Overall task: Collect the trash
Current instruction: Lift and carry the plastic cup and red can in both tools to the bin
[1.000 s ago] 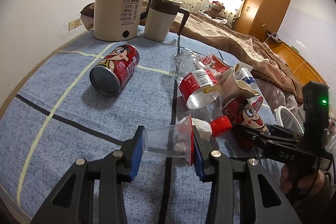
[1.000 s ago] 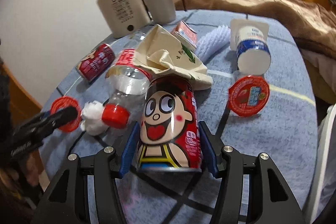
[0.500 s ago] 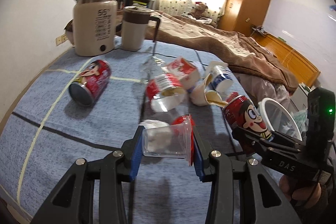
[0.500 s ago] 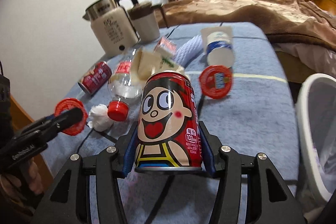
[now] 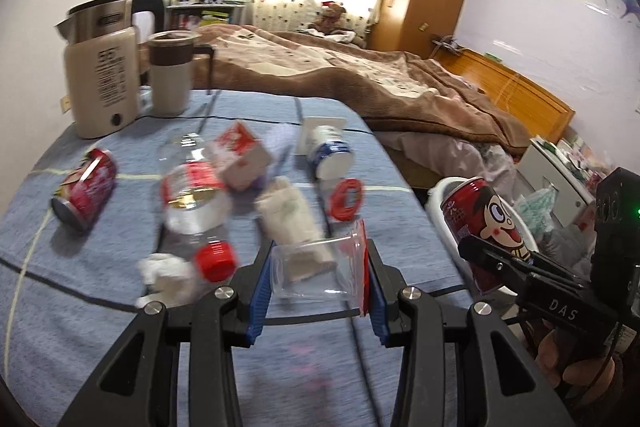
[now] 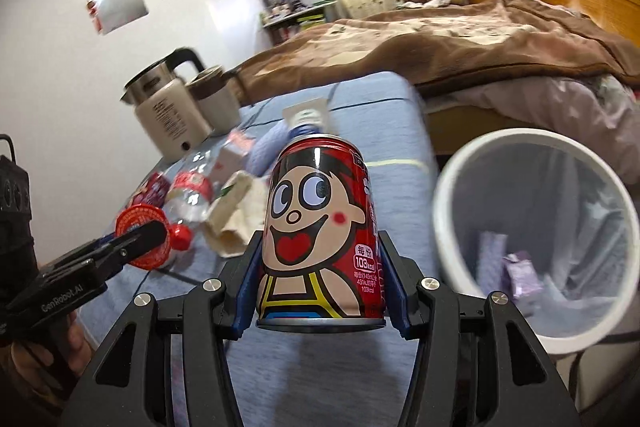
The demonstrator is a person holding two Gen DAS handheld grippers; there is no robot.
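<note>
- Left wrist view: a clear cup with a red foil lid is pinched on its side between the blue pads of the left gripper, held above the blue cloth.
- On the cloth a second can is seen lying on its side at the left, well apart from the rest; this can is only partly seen in the other view.
- A plastic bottle with a red cap lies near the middle, with a white tissue wad just beside the cap.
- A carton, a crumpled paper bag, a red lid and a yogurt cup are seen behind the held cup.
- A kettle and a mug stand at the far left corner.
- At the right, the right gripper is seen from the side, clamped on a red cartoon can in front of the white bin rim; the bin's inside is hidden here.
- Right wrist view: the can is held upright between the pads of the right gripper, over the cloth edge and just left of the bin.
- The bin's liner and some scraps at its bottom are shown only here.
- At the left, the left gripper is seen with the cup's red lid against its tip; the clear body of the cup cannot be made out here.
</note>
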